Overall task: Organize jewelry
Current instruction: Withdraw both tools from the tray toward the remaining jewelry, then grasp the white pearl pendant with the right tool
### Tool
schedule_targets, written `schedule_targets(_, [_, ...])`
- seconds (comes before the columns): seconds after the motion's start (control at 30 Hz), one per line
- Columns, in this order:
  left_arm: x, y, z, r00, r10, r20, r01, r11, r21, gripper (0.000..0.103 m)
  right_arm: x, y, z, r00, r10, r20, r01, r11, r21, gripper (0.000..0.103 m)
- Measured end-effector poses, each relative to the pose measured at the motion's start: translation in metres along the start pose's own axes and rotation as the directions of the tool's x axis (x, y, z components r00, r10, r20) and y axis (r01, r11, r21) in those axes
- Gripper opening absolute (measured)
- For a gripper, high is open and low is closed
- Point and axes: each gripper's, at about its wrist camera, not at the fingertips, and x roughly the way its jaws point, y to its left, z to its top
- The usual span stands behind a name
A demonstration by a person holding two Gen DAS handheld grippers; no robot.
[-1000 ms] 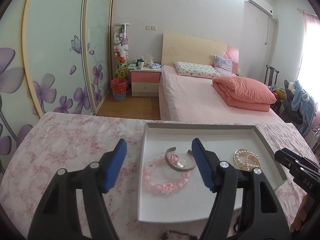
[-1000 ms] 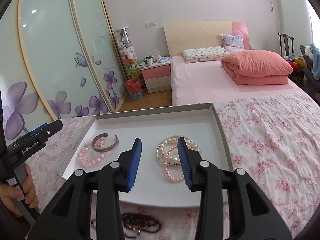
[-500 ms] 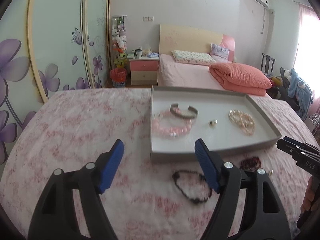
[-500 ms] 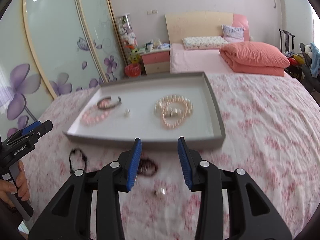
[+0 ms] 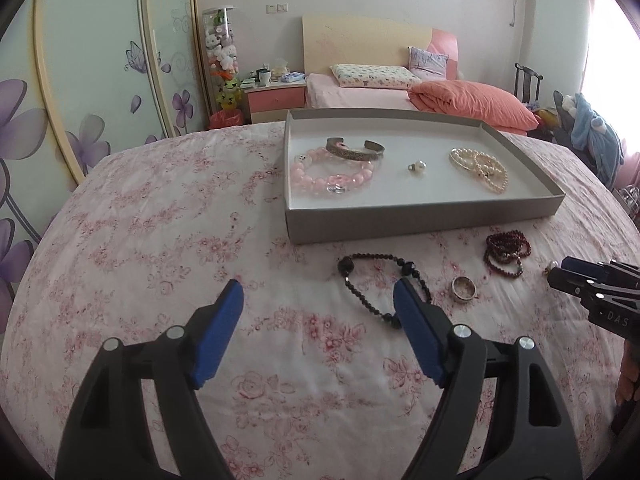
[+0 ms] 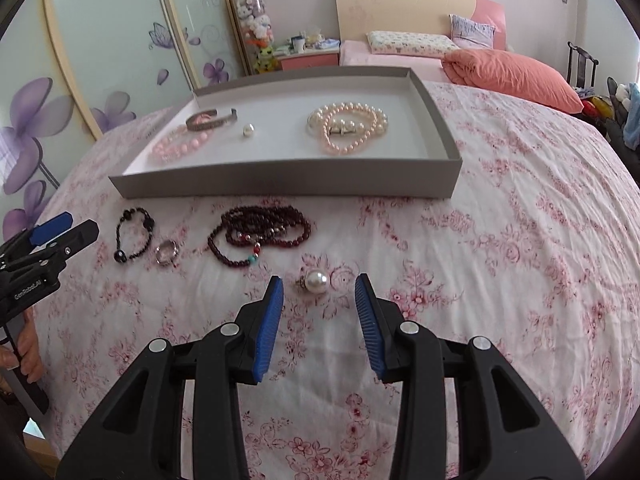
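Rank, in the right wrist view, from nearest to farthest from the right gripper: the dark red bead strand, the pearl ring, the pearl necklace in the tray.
1. pearl ring, just ahead of the right gripper
2. dark red bead strand, ahead-left on the cloth
3. pearl necklace, inside the tray

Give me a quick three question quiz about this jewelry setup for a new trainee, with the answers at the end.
1. True or false: the dark red bead strand already lies inside the grey tray.
2. Which piece sits just ahead of the right tongs? A) silver ring B) pearl ring C) black bead bracelet
3. Name the bracelet that the metal cuff lies partly on in the tray.

Key:
1. False; it lies on the floral cloth in front of the tray.
2. B, the pearl ring; the tongs are open, not touching it.
3. The pink bead bracelet.
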Motion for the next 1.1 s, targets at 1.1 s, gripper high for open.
schedule_targets(1.1, [0.036,-0.019,0.005,0.992,0.02,-0.128,-0.027,0.999,-0.047,0.043,-0.001,0.001,-0.003,0.997,-0.078,0.011,0.078,0.997,-0.023,0.017])
